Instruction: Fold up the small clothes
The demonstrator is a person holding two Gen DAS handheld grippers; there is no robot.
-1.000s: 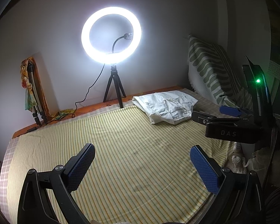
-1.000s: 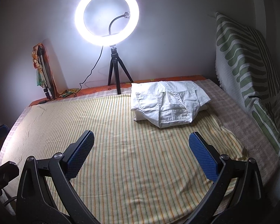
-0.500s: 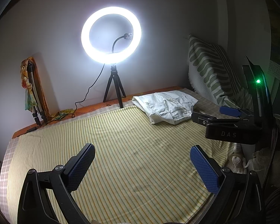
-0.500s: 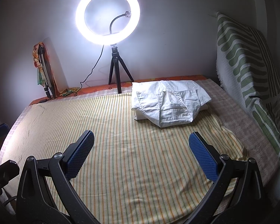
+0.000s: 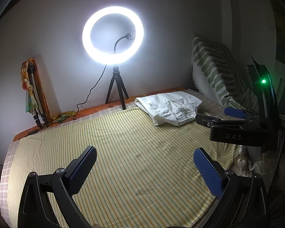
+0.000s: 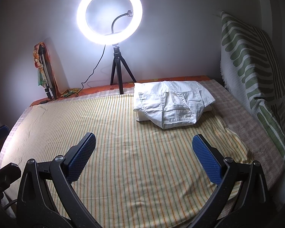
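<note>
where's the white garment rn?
White garment lies folded at the bed's far right, just right of the ring light tripod, ahead of both open claws.

Right gripper [image 6: 144, 155] has eased slightly nearer the white shorts [image 6: 171, 104]

Right wrist view: the right gripper [image 6: 144, 156], its two blue-padded fingers [image 6: 207, 161] spread wide and holding nothing, hangs over a yellow striped bedsheet [image 6: 123, 133]. A folded white garment [image 6: 171, 104] lies on the sheet well beyond the fingers, toward the far right, near a green-and-white patterned cushion [image 6: 256, 66] propped along the right side. A lit ring light [image 6: 109, 12] on a small black tripod [image 6: 119, 72] stands at the far edge against the wall.
</note>
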